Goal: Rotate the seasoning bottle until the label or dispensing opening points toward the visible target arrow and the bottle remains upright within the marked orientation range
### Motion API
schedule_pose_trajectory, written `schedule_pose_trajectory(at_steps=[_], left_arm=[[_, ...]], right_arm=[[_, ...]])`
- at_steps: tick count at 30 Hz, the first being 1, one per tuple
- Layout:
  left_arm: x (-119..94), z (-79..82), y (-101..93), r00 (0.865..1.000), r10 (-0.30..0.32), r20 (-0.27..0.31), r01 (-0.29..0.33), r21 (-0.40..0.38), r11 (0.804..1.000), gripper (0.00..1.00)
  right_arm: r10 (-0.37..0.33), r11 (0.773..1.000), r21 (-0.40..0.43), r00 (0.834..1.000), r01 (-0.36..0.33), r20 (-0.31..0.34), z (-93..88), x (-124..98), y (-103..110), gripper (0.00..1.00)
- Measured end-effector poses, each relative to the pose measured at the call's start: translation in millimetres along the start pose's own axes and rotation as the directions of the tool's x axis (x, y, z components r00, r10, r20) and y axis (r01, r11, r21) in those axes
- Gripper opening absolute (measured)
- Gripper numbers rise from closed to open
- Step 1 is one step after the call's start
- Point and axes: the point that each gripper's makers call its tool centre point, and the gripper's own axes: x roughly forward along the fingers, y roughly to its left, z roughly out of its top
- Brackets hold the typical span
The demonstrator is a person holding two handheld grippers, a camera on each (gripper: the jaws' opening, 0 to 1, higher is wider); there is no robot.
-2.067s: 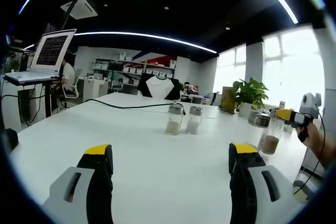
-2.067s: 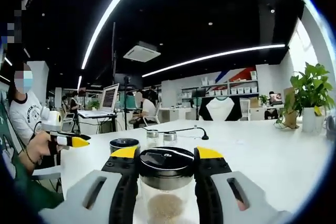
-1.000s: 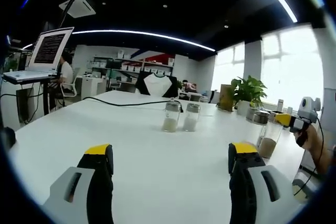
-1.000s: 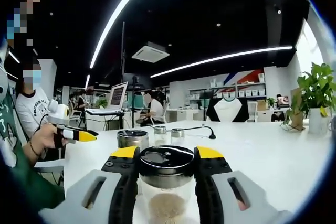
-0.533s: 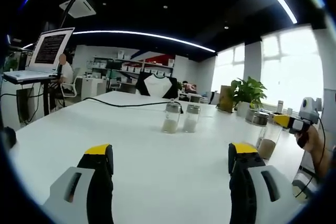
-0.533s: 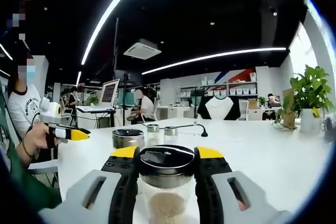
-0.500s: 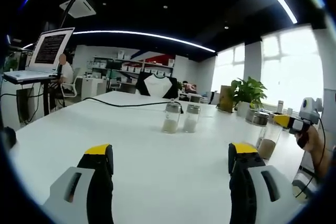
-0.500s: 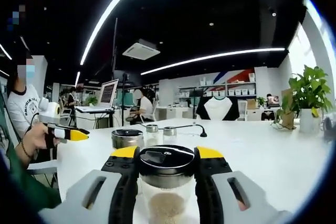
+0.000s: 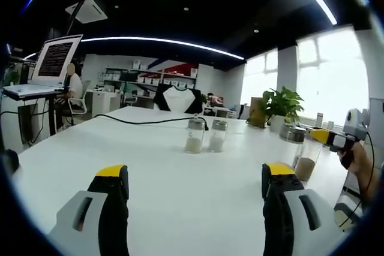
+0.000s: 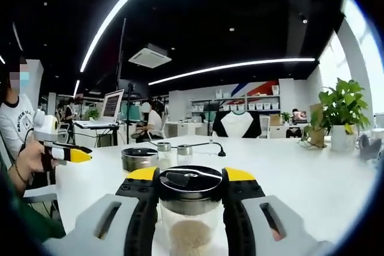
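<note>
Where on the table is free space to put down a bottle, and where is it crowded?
Free: the wide white table between the left gripper and the two shakers. Crowded: by the bottle in the right gripper, beside the tin.

Seasoning bottle (image 10: 189, 208): clear glass or plastic body — cannot tell which — holding pale granules; glossy black cap with a metallic rim. Right gripper (image 10: 189, 199) jaws clamping it: matt black, yellow-tipped, on smooth grey plastic. Tabletop (image 9: 180, 178): white, smooth, faintly sheened. Two shakers (image 9: 204, 135) beyond the bottle — clear bodies, metallic caps.
</note>
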Motion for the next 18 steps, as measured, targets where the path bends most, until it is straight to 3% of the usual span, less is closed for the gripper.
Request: schedule_pose_trajectory(at_steps=[18], left_arm=[[-2.3, 5.2, 3.2, 1.000, 0.014, 0.011, -0.014, 0.023, 1.000, 1.00]], right_arm=[[-0.157, 0.988, -0.010, 0.987, 0.157, 0.014, 0.0, 3.0, -5.1, 0.40]])
